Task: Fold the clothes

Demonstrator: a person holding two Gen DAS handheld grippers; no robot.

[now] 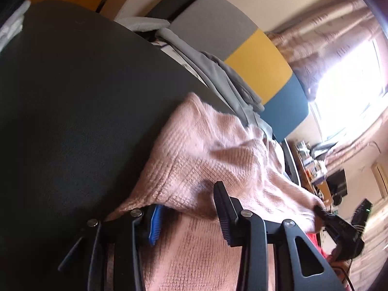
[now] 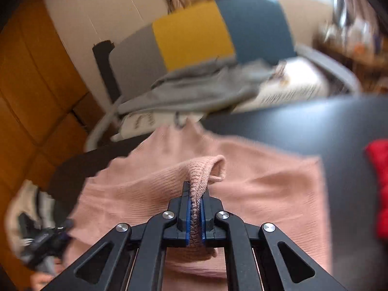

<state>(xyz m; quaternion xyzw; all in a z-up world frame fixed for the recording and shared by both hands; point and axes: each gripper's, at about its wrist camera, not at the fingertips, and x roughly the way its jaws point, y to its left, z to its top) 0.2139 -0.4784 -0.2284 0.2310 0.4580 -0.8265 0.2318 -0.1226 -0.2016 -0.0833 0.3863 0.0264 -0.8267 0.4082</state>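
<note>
Two claws worked my pink sweater (image 2: 254, 181) at lower centre on the dark worktop (image 2: 315, 121): right claw (image 2: 196, 208) pinched its sleeve, left claw (image 1: 189, 215) gaped wide, mid-fold; next, I judged, lay that sleeve across.

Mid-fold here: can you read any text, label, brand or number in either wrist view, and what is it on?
None can be read.
Printed sheet beyond the grey garment: lines of print, too blurred.
Right gripper body, seen from the left wrist: faint marking, unreadable.
Pink sweater, red cloth: no visible label.
</note>
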